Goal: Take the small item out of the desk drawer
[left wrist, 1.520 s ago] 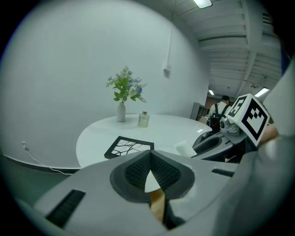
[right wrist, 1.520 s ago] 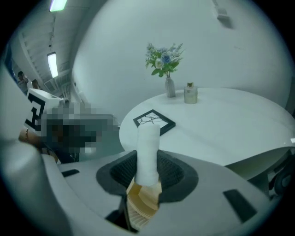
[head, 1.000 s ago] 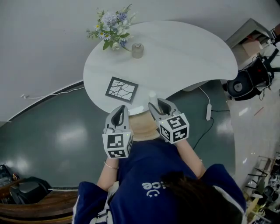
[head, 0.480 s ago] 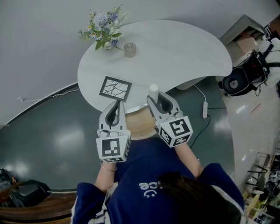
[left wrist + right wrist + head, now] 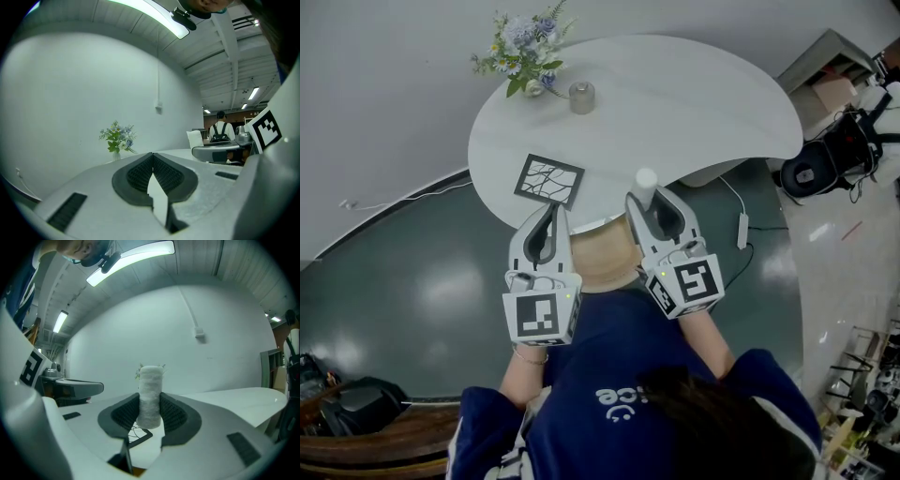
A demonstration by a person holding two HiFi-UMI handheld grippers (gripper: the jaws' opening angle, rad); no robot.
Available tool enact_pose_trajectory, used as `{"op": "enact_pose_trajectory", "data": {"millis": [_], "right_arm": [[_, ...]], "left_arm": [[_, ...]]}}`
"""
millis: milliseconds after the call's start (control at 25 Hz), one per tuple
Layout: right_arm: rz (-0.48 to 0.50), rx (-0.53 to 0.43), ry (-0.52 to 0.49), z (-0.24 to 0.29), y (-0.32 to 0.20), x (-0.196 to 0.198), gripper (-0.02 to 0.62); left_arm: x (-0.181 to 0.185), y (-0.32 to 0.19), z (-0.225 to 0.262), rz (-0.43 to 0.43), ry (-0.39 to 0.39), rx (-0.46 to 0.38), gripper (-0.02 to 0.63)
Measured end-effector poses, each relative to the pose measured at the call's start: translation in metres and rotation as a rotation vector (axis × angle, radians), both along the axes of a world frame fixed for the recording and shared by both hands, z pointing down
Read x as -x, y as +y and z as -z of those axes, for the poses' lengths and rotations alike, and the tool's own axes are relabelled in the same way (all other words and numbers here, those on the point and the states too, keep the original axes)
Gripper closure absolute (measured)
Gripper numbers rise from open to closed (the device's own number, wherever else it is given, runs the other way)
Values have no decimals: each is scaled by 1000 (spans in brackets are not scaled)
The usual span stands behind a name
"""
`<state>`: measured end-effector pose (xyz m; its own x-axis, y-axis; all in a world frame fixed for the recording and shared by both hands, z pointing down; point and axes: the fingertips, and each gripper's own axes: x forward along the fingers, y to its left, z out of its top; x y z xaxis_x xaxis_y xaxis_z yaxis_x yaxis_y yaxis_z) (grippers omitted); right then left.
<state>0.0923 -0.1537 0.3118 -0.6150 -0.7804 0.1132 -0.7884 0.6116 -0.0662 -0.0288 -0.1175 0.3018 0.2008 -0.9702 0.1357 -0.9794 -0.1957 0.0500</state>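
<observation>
A small white fuzzy cylinder (image 5: 646, 180) stands upright between the pads of my right gripper (image 5: 649, 199), which is shut on it, held above the front edge of the white table (image 5: 694, 103). In the right gripper view the cylinder (image 5: 150, 394) sticks up past the right gripper's (image 5: 150, 411) dark pads. Below and between the grippers, the wooden drawer (image 5: 602, 264) stands pulled out from under the table. My left gripper (image 5: 549, 212) hovers over the drawer's left side. In the left gripper view, the left gripper (image 5: 153, 157) is shut with its tips touching and nothing between them.
On the table stand a vase of flowers (image 5: 523, 42), a small glass jar (image 5: 581, 97) and a black-framed picture (image 5: 548, 180) lying flat. Black equipment (image 5: 825, 164) and a cable with a plug block (image 5: 742, 230) are on the floor at right. A person (image 5: 220, 131) stands far off.
My right gripper has carried the white cylinder a little up and to the right, over the table's front edge. The left gripper has barely shifted and stays shut.
</observation>
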Motion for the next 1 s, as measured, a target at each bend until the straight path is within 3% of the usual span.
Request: {"op": "enact_pose_trajectory", "data": {"millis": [480,640,1000], "right_arm": [[31,-34,27,3,9,11,456],[27,-20,-15,8,11,11,456],[41,-54,37,8,16,18,456]], "left_arm": [[3,7,4,11,-11,-17,603],[3,9,4,14,-3,-14,603],[13,10,1,40,-11,9,603]]}}
